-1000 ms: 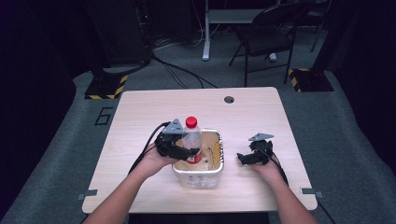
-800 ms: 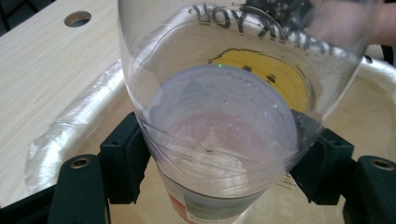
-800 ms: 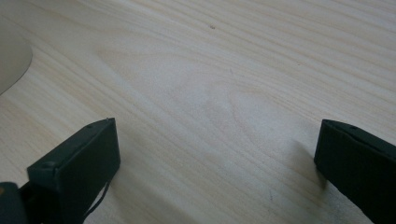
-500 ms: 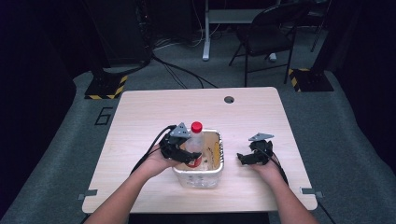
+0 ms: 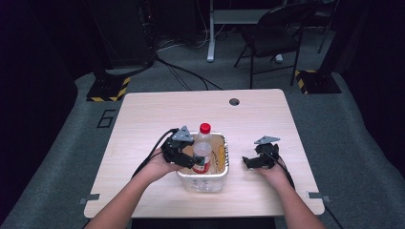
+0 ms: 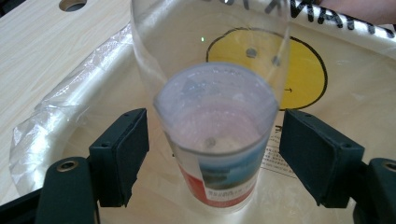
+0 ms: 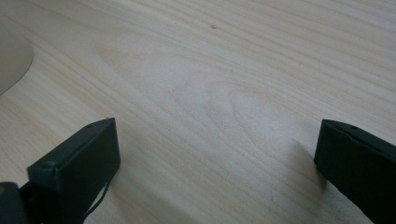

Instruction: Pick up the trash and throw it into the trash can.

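Observation:
A clear plastic bottle [image 5: 202, 150] with a red cap [image 5: 205, 127] and a red label stands upright inside a clear tub [image 5: 203, 183] near the table's front middle. My left gripper [image 5: 191, 160] reaches in from the tub's left side. In the left gripper view the bottle [image 6: 215, 140] stands between the two black pads [image 6: 121, 154], with a narrow gap on each side, so the left gripper [image 6: 215, 123] is open. My right gripper [image 5: 247, 162] rests on the table right of the tub. The right gripper [image 7: 217, 135] is open over bare wood.
The tub's rim [image 6: 70, 107] is crinkled clear plastic, and a bag with a yellow disc [image 6: 303, 70] lines the inside. A round cable hole [image 5: 234, 101] sits at the table's far edge. Cables trail from both grippers. A chair [image 5: 272, 38] stands beyond the table.
The left gripper carried the bottle rightward over the tub's left rim and lowered it inside. Its jaws now stand slightly off the bottle. The right gripper has stayed still.

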The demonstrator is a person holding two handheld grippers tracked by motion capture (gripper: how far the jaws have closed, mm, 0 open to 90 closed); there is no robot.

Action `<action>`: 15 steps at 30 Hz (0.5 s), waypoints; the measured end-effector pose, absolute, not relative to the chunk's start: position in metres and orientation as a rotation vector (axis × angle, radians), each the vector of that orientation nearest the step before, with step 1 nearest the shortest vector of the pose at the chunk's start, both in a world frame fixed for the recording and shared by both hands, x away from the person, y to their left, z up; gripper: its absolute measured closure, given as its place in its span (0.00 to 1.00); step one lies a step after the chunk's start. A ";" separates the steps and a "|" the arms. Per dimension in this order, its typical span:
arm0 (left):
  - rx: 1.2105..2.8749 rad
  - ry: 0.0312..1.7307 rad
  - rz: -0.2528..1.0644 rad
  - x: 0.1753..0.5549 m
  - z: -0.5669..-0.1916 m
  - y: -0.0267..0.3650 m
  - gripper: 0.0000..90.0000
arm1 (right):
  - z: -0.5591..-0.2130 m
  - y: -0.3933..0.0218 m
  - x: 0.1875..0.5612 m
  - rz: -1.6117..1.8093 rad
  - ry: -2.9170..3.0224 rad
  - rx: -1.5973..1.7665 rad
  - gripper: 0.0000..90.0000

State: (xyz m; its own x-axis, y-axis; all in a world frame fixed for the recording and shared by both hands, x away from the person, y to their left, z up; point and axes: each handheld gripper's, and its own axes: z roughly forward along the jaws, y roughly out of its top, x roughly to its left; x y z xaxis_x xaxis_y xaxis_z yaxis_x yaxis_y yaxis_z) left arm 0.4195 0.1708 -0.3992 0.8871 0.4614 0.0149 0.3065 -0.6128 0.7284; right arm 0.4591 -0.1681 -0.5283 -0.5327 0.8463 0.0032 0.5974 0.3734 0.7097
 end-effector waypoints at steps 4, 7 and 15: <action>2.272 0.555 0.259 0.419 -0.399 0.173 0.28 | -0.528 -0.168 0.459 0.950 2.277 1.260 0.00; 2.270 0.558 0.260 0.420 -0.400 0.174 0.28 | -0.528 -0.168 0.459 0.950 2.277 1.260 0.00; 2.225 0.581 0.282 0.419 -0.394 0.182 0.28 | -0.528 -0.168 0.459 0.950 2.277 1.260 0.00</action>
State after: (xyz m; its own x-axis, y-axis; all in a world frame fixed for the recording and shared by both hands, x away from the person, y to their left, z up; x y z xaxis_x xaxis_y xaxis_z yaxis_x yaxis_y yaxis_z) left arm 0.4194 0.1816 -0.3936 0.8696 0.4936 0.0120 0.3148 -0.5730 0.7567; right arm 0.4591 -0.1681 -0.5282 -0.5323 0.8465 0.0035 0.5980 0.3731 0.7093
